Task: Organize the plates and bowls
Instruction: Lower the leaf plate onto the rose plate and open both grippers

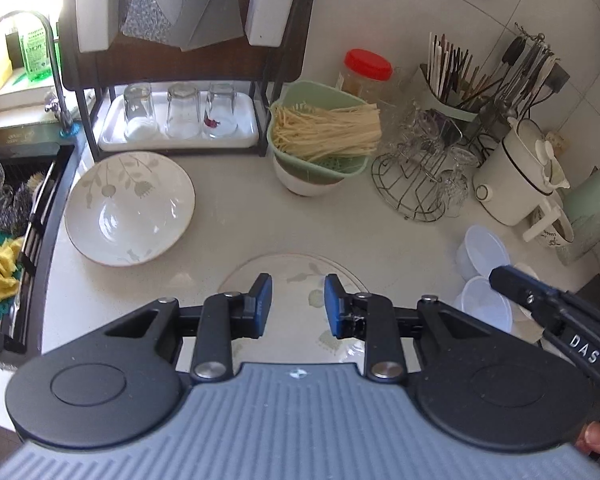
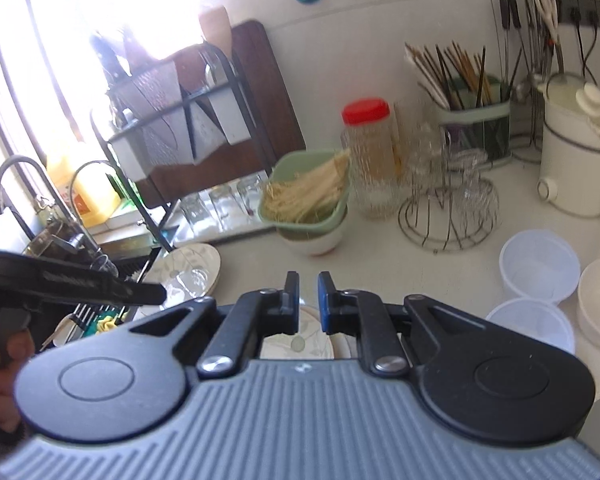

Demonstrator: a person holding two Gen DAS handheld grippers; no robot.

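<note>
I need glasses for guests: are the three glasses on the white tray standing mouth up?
No, the three glasses stand mouth down on the white tray under the rack.

Left gripper (image 1: 298, 304) fingers stand apart, empty; right gripper (image 2: 309, 302) fingers nearly closed, empty.

Daylight from the window (image 2: 112, 8) blows out the right wrist view, blurred; fisheye edges bend.

Your bench (image 1: 236, 220) is carrying a leaf-patterned bowl (image 1: 129, 208), a flat plate (image 1: 296, 280), plastic tubs (image 1: 485, 256) and a wire rack (image 1: 414, 184).
</note>
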